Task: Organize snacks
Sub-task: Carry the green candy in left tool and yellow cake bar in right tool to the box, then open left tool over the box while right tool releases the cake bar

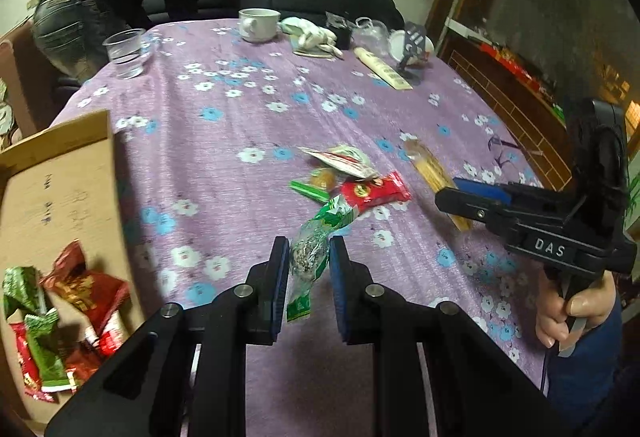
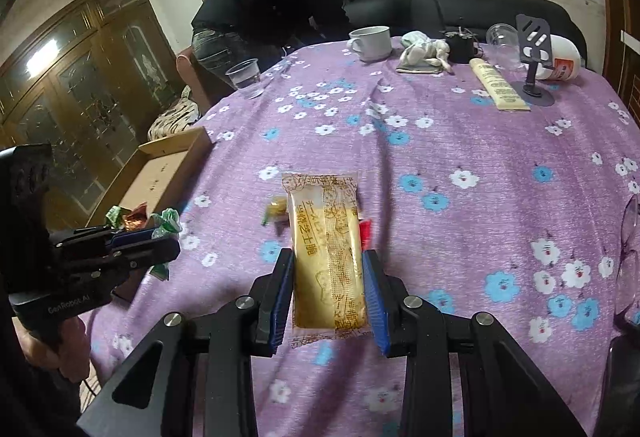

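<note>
Left wrist view, left gripper clamping green packet, right gripper clamping yellow cake, cardboard box beside.

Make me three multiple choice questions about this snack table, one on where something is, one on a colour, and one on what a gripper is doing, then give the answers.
1. Where does the cardboard box sit, seen from the left wrist camera?
A. at the left edge of the table
B. at the far end beside the mug
C. under the right gripper

2. What colour is the tablecloth?
A. plain white
B. purple with white and blue flowers
C. green checks

3. What is the right gripper doing?
A. hanging open and empty
B. gripping a clear cup
C. gripping a yellow snack pack

Answers:
1 A, the box lies at the table's left edge, with red and green packets in it.
2 B, purple flowered cloth covers the whole table.
3 C, the yellow snack pack sits clamped between its blue pads, while the left gripper holds a green wrapper.
</note>
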Demonstrator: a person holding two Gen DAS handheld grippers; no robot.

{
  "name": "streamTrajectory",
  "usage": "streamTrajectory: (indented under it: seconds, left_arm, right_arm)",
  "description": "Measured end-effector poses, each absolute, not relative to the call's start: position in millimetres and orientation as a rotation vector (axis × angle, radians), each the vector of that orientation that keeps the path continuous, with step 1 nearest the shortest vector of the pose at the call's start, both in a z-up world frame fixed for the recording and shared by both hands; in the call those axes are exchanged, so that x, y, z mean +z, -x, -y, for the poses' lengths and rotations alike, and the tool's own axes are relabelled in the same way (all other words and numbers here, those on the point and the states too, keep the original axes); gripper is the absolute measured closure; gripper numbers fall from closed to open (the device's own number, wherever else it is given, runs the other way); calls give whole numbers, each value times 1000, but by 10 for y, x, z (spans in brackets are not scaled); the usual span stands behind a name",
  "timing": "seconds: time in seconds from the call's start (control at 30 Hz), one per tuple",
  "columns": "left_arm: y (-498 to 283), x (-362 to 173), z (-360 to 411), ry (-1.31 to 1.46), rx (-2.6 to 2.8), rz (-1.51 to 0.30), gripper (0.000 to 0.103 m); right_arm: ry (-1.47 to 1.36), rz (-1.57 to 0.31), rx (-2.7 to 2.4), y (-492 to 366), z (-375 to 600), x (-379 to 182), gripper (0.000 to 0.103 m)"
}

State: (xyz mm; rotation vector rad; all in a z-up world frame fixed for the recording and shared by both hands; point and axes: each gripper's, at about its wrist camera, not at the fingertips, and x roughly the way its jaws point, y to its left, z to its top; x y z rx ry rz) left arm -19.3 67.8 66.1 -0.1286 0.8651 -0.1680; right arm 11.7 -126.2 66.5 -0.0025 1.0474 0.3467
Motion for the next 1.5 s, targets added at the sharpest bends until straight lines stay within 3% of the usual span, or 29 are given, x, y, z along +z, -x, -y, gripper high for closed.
streamTrajectory:
  seconds: [0.43, 0.9, 1.5]
  left_arm:
    - [444, 745, -1530, 257, -47, -798, 85]
    - [808, 571, -2677, 414, 166, -764, 85]
    - [836, 408, -2934, 435, 236, -772, 85]
  right_arm:
    - [25, -1081, 549, 32, 109, 731, 69]
    - [116, -1169, 683, 107, -1159, 354, 69]
    - [179, -1174, 665, 45, -1622, 24, 66]
